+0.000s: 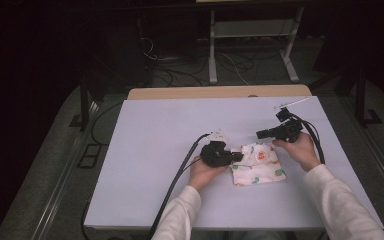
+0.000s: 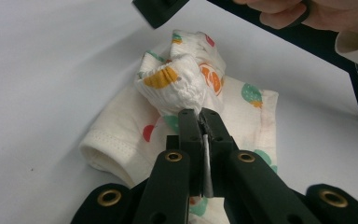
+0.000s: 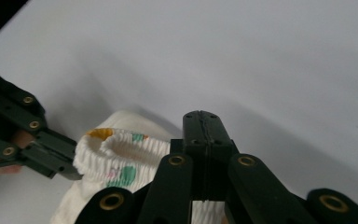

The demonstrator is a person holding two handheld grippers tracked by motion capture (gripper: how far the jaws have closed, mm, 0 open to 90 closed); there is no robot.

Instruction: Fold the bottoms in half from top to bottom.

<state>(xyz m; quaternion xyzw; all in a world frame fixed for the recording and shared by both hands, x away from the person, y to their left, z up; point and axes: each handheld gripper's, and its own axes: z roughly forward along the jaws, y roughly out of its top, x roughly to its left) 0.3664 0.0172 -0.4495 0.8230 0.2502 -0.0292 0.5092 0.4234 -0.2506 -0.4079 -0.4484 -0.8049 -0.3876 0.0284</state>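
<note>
High view: one small printed garment [image 1: 258,164] lying on the white surface [image 1: 150,150], elastic edge pinched in the left tongs [image 1: 236,156] seemingly to anchor it for folding, while the right tongs [image 1: 261,134], clamped shut on nothing, hover just beyond the garment; two tongs, one garment.

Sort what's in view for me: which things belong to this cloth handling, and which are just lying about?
In the job:
- patterned cloth
- left gripper, shut on the cloth's gathered elastic edge
- right gripper, shut with nothing between its jaws, above the cloth

Lying about:
- small white item at the table's far right edge
- metal stand behind the table
</note>
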